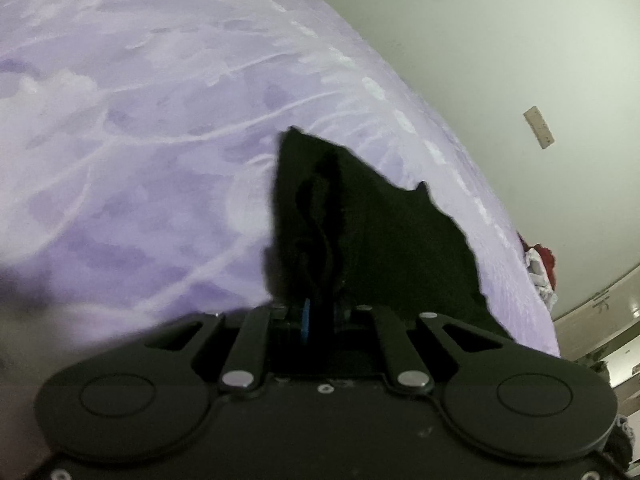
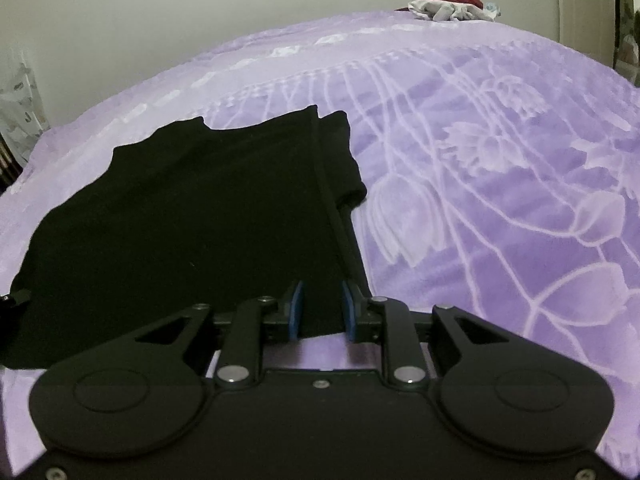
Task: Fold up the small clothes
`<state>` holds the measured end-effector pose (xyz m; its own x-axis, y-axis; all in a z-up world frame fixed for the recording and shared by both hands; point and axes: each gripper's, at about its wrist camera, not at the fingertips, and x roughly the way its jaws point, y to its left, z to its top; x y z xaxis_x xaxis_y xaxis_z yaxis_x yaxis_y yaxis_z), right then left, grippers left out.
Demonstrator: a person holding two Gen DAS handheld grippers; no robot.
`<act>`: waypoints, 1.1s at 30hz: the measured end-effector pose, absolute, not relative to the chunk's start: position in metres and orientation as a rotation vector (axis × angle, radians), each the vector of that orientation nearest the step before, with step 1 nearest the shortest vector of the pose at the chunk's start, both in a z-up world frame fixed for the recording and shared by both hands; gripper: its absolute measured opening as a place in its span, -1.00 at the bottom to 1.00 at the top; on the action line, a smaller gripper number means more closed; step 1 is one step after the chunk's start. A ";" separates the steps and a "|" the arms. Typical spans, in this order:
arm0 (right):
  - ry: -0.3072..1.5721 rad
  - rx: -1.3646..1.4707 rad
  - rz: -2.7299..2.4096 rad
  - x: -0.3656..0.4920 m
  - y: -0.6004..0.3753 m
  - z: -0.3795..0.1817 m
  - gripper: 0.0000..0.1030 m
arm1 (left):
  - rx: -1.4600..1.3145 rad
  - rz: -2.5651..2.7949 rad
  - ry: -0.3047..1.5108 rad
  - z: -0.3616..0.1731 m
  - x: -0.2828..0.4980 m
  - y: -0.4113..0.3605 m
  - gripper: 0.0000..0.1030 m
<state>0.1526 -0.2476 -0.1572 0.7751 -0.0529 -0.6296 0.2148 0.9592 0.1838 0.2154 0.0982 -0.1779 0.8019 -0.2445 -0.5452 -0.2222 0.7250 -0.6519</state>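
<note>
A: What's at your fingers?
B: Both grippers, left [image 1: 316, 314] and right [image 2: 322, 312], pinch one black garment [image 2: 192, 216] lying on the purple blanket [image 2: 500, 200].
A: Beyond them?
B: One clothes pile [image 2: 452, 6], then a white wall [image 2: 160, 12].

Bed covered by a lilac blanket [image 2: 500, 168] with pale floral outlines, plain off-white wall [image 2: 160, 12] behind, small beige plate on wall [image 1: 539, 127], soft even lighting.

left tool [image 1: 320, 312] and right tool [image 2: 322, 312], matte black linkage bodies, silver pivot screws, blue pads
</note>
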 end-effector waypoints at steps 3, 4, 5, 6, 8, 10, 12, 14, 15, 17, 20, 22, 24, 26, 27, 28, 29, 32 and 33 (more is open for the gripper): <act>0.654 0.295 -0.148 0.147 -0.255 -0.152 -0.75 | -0.803 -0.100 0.615 -0.158 0.222 0.081 -0.88; 0.646 0.307 -0.154 0.145 -0.258 -0.149 -0.75 | -0.808 -0.152 0.593 -0.148 0.225 0.071 -0.88; 0.638 0.311 -0.161 0.143 -0.260 -0.146 -0.74 | -0.803 -0.194 0.582 -0.139 0.229 0.059 -0.88; 0.626 0.306 -0.173 0.140 -0.262 -0.142 -0.69 | -0.789 -0.239 0.570 -0.128 0.233 0.044 -0.88; 0.604 0.290 -0.199 0.136 -0.268 -0.135 -0.66 | -0.769 -0.343 0.557 -0.111 0.241 0.009 -0.88; 0.589 0.314 -0.213 0.133 -0.278 -0.130 -0.65 | -0.738 -0.430 0.570 -0.103 0.248 -0.030 -0.88; 0.582 0.349 -0.227 0.130 -0.287 -0.129 -0.65 | -0.687 -0.490 0.613 -0.106 0.255 -0.074 -0.88; 0.584 0.368 -0.242 0.127 -0.293 -0.129 -0.65 | -0.650 -0.525 0.688 -0.122 0.261 -0.114 -0.82; 0.584 0.373 -0.246 0.127 -0.295 -0.130 -0.65 | -0.630 -0.579 0.734 -0.132 0.265 -0.131 -0.65; 0.589 0.380 -0.245 0.125 -0.297 -0.130 -0.65 | -0.568 -0.634 0.867 -0.147 0.269 -0.157 -0.49; 0.590 0.385 -0.232 0.123 -0.298 -0.130 -0.65 | -0.570 -0.686 0.799 -0.142 0.250 -0.149 -0.30; 0.585 0.393 -0.220 0.121 -0.300 -0.130 -0.65 | -0.584 -0.656 0.745 -0.134 0.237 -0.125 -0.26; 0.588 0.426 -0.198 0.123 -0.302 -0.132 -0.65 | -0.589 -0.572 0.711 -0.129 0.231 -0.096 -0.24; 0.593 0.481 -0.165 0.124 -0.304 -0.135 -0.64 | -0.585 -0.480 0.704 -0.130 0.227 -0.067 -0.24; 0.594 0.503 -0.151 0.124 -0.304 -0.136 -0.65 | -0.585 -0.441 0.714 -0.133 0.229 -0.058 -0.24; 0.594 0.524 -0.136 0.124 -0.304 -0.137 -0.65 | -0.590 -0.401 0.730 -0.137 0.229 -0.048 -0.24; 0.593 0.538 -0.123 0.124 -0.303 -0.137 -0.64 | -0.605 -0.372 0.748 -0.144 0.226 -0.041 -0.24; 0.592 0.536 -0.095 0.124 -0.298 -0.137 -0.61 | -0.663 -0.346 0.796 -0.165 0.221 -0.031 -0.24; 0.595 0.530 -0.084 0.125 -0.296 -0.137 -0.60 | -0.670 -0.349 0.806 -0.169 0.220 -0.029 -0.24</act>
<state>0.1249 -0.2956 -0.1368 0.8288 0.0740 -0.5546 0.2247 0.8637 0.4511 0.2202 -0.0291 -0.1686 0.6520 -0.5254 -0.5467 0.0383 0.7429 -0.6683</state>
